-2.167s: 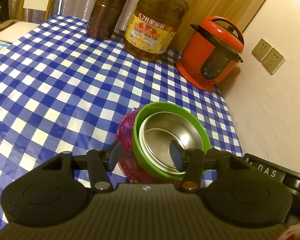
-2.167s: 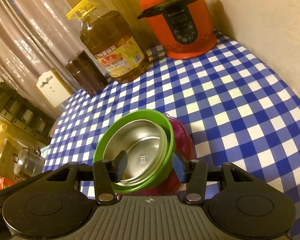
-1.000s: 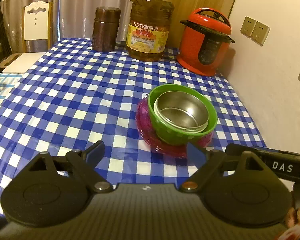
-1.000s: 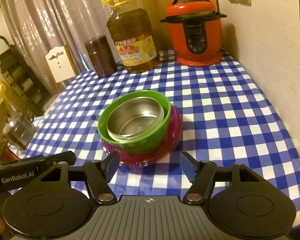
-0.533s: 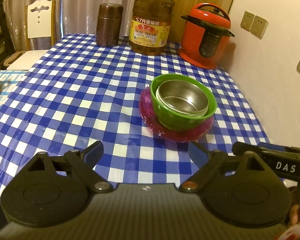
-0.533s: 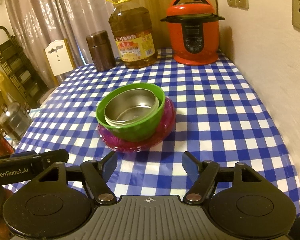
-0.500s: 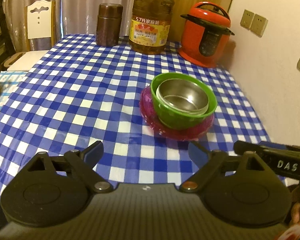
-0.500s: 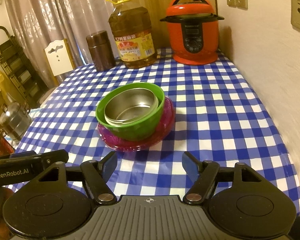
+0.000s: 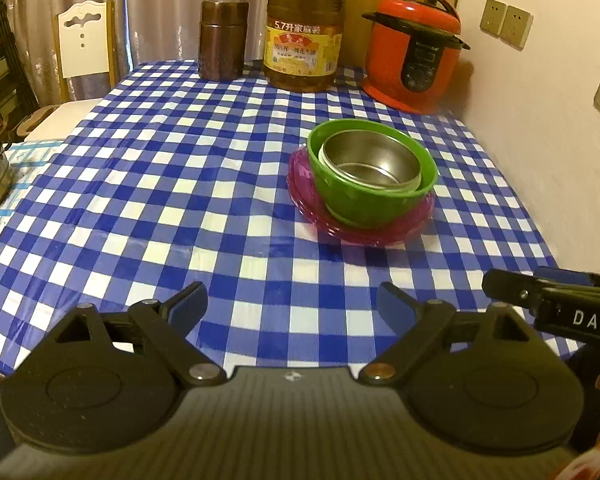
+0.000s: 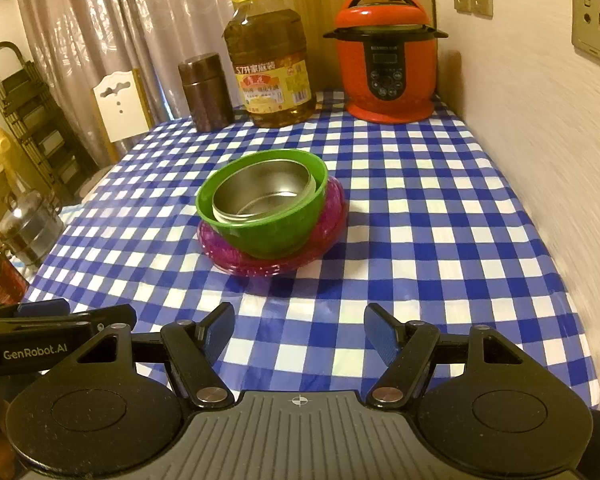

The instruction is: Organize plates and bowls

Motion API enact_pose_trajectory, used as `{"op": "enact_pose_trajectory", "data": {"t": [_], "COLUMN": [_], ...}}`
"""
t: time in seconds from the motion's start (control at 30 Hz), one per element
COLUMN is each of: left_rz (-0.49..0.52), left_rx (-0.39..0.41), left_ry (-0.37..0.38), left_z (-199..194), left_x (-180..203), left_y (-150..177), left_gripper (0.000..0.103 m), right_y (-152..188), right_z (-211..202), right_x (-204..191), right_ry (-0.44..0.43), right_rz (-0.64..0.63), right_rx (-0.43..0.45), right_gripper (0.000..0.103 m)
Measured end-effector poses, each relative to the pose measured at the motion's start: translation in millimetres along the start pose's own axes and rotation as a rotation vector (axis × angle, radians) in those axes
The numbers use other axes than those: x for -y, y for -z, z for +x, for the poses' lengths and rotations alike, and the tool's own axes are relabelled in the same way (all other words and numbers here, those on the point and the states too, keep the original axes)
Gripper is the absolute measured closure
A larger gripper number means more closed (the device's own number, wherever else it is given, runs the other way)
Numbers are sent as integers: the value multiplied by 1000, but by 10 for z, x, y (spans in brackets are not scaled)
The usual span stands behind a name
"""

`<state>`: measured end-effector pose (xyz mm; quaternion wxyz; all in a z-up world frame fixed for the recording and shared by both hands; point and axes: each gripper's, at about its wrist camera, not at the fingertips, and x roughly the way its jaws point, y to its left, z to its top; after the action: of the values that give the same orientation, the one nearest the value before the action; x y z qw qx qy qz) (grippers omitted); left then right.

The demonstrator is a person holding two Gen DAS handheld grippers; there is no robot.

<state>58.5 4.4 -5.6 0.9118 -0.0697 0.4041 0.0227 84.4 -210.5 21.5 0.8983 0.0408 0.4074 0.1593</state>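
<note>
**Nested tableware at rest, both grippers clear**

The task's things form one stack on the checked tablecloth [image 9: 148, 184]: a steel bowl [image 9: 370, 162] sits inside a green bowl [image 9: 356, 204], which stands on a translucent magenta plate [image 9: 304, 192]. Widest piece lowest and narrowest uppermost is the order that lets each seat in the one beneath, so the stack stands without support. The steel bowl lies off-centre, its rim against the green bowl's wall on the side toward the wall of the room. Taking the stack as landmark, the red pressure cooker [image 9: 412, 52], the oil bottle [image 9: 304, 36] and the brown canister [image 9: 222, 38] stand well behind it.

The left gripper [image 9: 292, 304] and right gripper [image 10: 300, 330] hang on the near side of the stack, well apart from it, each with its jaws spread and nothing between them. With nothing left loose on the cloth, the sorting appears complete.
</note>
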Motion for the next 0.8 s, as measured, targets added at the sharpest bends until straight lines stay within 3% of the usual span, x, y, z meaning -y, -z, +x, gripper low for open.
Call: {"op": "enact_pose_trajectory", "data": {"t": [0.8], "left_rz": [28], "left_rx": [-9], "left_ry": [5], "left_z": [-79], "left_x": [28], "left_y": [139], "left_gripper": [12], "right_y": [162], "right_z": [-96], "right_x": [-29], "right_ry": [7], "right_rz": [-11], "right_rx": [-6], "right_gripper": [32]}}
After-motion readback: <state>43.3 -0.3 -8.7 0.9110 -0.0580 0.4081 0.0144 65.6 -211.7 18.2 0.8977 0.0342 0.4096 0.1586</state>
